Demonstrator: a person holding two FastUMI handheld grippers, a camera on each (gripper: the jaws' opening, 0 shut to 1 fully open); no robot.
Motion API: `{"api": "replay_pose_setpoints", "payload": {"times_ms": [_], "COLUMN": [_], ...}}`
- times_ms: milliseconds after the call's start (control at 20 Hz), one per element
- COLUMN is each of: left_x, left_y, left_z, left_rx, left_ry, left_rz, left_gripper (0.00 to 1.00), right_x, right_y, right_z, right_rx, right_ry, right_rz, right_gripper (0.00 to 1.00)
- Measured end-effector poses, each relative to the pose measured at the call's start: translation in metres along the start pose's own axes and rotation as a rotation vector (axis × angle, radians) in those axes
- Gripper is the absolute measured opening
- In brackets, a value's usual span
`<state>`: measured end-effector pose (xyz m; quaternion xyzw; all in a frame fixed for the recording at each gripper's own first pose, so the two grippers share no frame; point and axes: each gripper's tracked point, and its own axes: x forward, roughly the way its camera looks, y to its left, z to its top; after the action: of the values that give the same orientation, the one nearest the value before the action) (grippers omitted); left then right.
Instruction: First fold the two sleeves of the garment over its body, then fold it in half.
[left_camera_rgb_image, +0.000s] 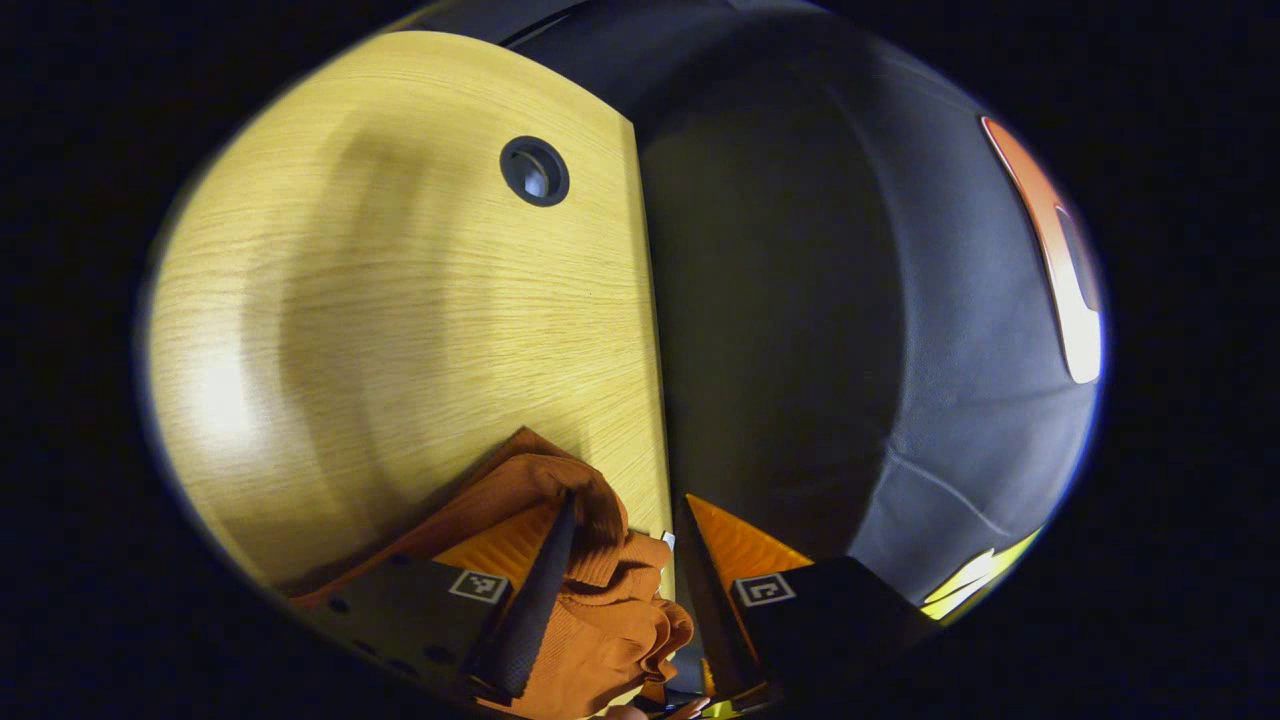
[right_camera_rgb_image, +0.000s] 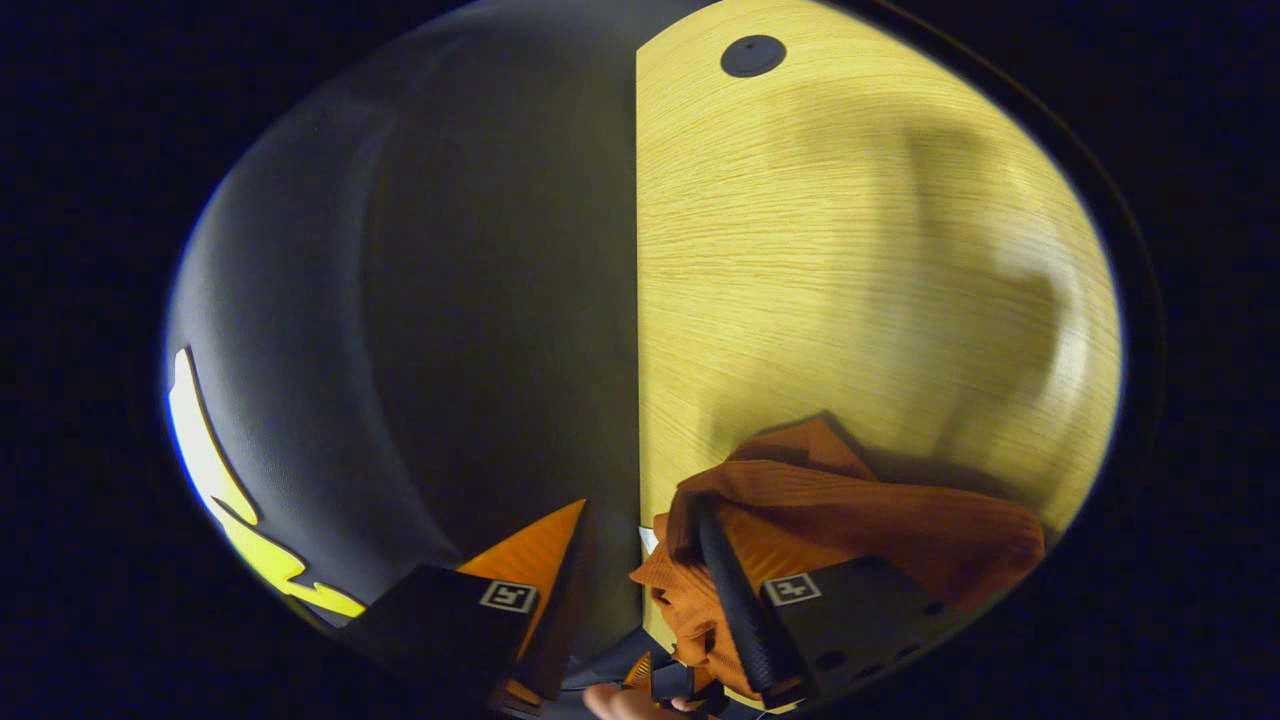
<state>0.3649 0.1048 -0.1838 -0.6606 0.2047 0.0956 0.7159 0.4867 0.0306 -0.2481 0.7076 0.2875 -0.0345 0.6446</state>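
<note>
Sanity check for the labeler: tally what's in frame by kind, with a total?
Garment: 1, the orange garment, bunched at the table's edge.
Table: 1, the wooden table.
Cable hole: 1, the grommet in the tabletop.
Grippers: 2, left gripper, right gripper.
Total: 5

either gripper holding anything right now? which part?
Cannot tell. Bunched orange garment sits between the left gripper fingers at the table edge; the right gripper has cloth draped over one finger.

Orange ribbed-knit garment (left_camera_rgb_image: 600, 610) (right_camera_rgb_image: 850, 520), bunched and rumpled, lying at the wooden table's (left_camera_rgb_image: 400, 320) edge.
</note>
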Motion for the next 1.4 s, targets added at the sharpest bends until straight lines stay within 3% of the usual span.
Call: {"api": "replay_pose_setpoints", "payload": {"times_ms": [50,100,150,200,250,300,350,400,500,600,650,700,850,900,950,1000,1050,1100,1250,1400], "left_x": [-0.008,-0.018,-0.027,-0.038,-0.050,-0.012,-0.026,-0.056,-0.074,-0.096,-0.115,-0.131,-0.183,-0.201,-0.220,-0.237,-0.255,-0.272,-0.325,-0.368], "left_y": [-0.004,-0.009,-0.017,-0.025,-0.035,-0.065,-0.082,-0.078,-0.100,-0.119,-0.131,-0.140,-0.158,-0.161,-0.164,-0.166,-0.166,-0.168,-0.162,-0.143], "left_z": [0.000,0.000,0.001,0.002,0.003,-0.006,0.009,0.002,0.002,0.000,0.001,-0.001,0.002,0.003,0.002,0.003,0.002,0.001,-0.018,-0.039], "left_rx": [0.004,0.009,0.015,0.024,0.033,0.043,0.057,0.080,0.150,0.244,0.287,0.333,0.522,0.597,0.673,0.744,0.806,0.869,1.065,1.203], "left_ry": [0.003,0.006,0.008,0.011,0.010,0.008,0.008,0.007,0.005,0.001,-0.007,-0.011,-0.076,-0.109,-0.137,-0.168,-0.193,-0.214,-0.272,-0.315], "left_rz": [-0.004,-0.012,-0.030,-0.049,-0.070,-0.089,-0.107,-0.121,-0.160,-0.173,-0.173,-0.171,-0.145,-0.130,-0.120,-0.105,-0.088,-0.078,-0.061,-0.034], "left_gripper": [0.87,0.74,0.78,0.80,0.82,0.82,0.70,0.83,0.89,0.96,0.83,0.96,0.97,0.97,0.97,0.97,0.97,0.97,1.00,0.98], "right_x": [-0.003,-0.005,-0.007,-0.012,-0.017,-0.023,-0.029,-0.037,-0.054,-0.079,-0.095,-0.110,-0.165,-0.185,-0.204,-0.221,-0.239,-0.258,-0.304,-0.352], "right_y": [0.006,0.015,0.025,0.037,0.049,0.059,0.069,0.079,0.096,0.114,0.124,0.132,0.152,0.161,0.166,0.165,0.168,0.169,0.168,0.148], "right_z": [-0.002,-0.004,-0.005,-0.007,-0.009,-0.012,-0.015,-0.019,-0.029,-0.039,-0.043,-0.049,-0.054,-0.059,-0.064,-0.074,-0.077,-0.080,-0.101,-0.105], "right_rx": [-0.005,-0.015,-0.023,-0.029,-0.036,-0.053,-0.074,-0.102,-0.183,-0.303,-0.379,-0.465,-0.735,-0.817,-0.894,-0.974,-1.043,-1.108,-1.246,-1.429], "right_ry": [0.008,0.012,0.017,0.027,0.034,0.039,0.046,0.047,0.052,0.045,0.033,0.017,-0.042,-0.062,-0.080,-0.098,-0.123,-0.154,-0.215,-0.336], "right_rz": [0.011,0.026,0.046,0.076,0.101,0.112,0.124,0.131,0.144,0.141,0.144,0.146,0.130,0.126,0.129,0.117,0.110,0.100,0.112,0.071], "right_gripper": [0.71,0.76,0.80,0.74,0.80,0.81,0.81,0.81,0.80,0.81,0.81,0.81,0.83,0.92,0.85,0.92,0.87,0.96,0.97,0.97]}}
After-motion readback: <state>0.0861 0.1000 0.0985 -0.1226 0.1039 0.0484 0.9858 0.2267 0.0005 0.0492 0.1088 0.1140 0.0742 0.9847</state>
